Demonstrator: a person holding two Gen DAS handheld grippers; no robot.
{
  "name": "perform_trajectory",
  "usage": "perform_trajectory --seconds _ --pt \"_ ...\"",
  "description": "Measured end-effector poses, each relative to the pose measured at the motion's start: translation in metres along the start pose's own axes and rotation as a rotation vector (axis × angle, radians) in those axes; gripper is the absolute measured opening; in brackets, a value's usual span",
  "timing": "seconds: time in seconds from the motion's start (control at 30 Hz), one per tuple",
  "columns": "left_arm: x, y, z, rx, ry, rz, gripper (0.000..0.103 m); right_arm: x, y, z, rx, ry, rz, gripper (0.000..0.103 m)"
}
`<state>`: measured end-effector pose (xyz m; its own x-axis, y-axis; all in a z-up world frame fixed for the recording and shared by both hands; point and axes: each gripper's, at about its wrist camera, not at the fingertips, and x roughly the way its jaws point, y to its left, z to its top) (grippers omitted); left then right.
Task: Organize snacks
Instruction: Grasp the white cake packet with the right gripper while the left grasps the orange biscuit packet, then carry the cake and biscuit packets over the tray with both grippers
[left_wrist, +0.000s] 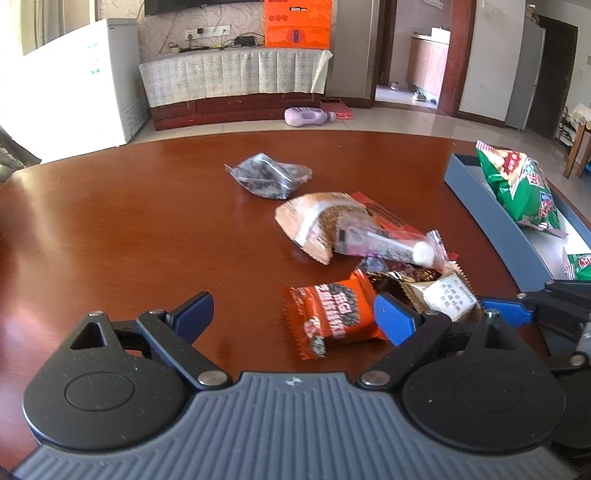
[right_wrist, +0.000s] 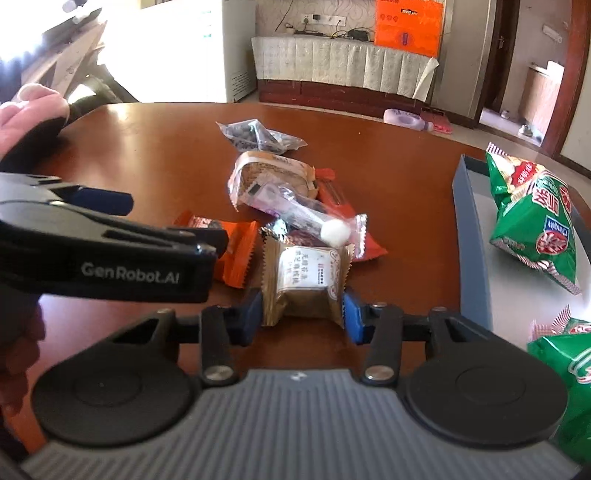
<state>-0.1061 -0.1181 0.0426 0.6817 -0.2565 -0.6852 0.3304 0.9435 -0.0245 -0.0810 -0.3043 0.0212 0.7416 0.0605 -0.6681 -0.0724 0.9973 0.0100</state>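
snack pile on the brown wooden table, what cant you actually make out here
- Dark brown foil packet: left wrist view, mostly buried under the clear-wrapped white-tipped stick and gold packet with the white label.
- Orange-red flat wrapper: right wrist view, covered by the tan biscuit packet.
- Lower green snack bag in the grey-blue tray: cut off by the right edge.
- Label print on the gold packet: too small to read.

Place: a home living room | ahead: long cabinet with a cloth, wall plugs | left: white fridge | right: doorway
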Motion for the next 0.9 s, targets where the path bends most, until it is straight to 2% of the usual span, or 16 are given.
perform_trajectory --seconds 0.17,0.33,0.4,0.5,0.63,0.77,0.9 --pt "0.010 -0.015 -0.002 0.022 0.017 -0.031 0.096 -0.017 -0.013 -0.007 0.007 0.006 0.024 0.043" --pt "0.025 -0.021 -0.004 0.013 0.056 -0.004 0.094 -0.022 -0.016 -0.010 -0.026 0.007 0.007 0.043" --pt "0.026 -0.022 -0.004 0.018 0.047 0.010 0.092 -0.022 -0.014 -0.011 -0.044 0.005 0.003 0.042" --pt "0.026 -0.020 -0.005 0.020 0.032 0.007 0.083 -0.023 -0.013 -0.011 -0.060 0.003 0.007 0.042" --pt "0.024 -0.014 -0.004 0.007 0.017 0.010 0.064 -0.024 -0.012 -0.011 -0.068 0.002 0.008 0.041" --pt "0.023 -0.013 -0.004 0.007 0.017 0.006 0.055 -0.025 -0.010 -0.012 -0.074 0.001 0.009 0.041" --pt "0.022 -0.013 -0.002 0.001 0.017 -0.012 0.052 -0.026 -0.008 -0.012 -0.080 0.000 0.018 0.040"
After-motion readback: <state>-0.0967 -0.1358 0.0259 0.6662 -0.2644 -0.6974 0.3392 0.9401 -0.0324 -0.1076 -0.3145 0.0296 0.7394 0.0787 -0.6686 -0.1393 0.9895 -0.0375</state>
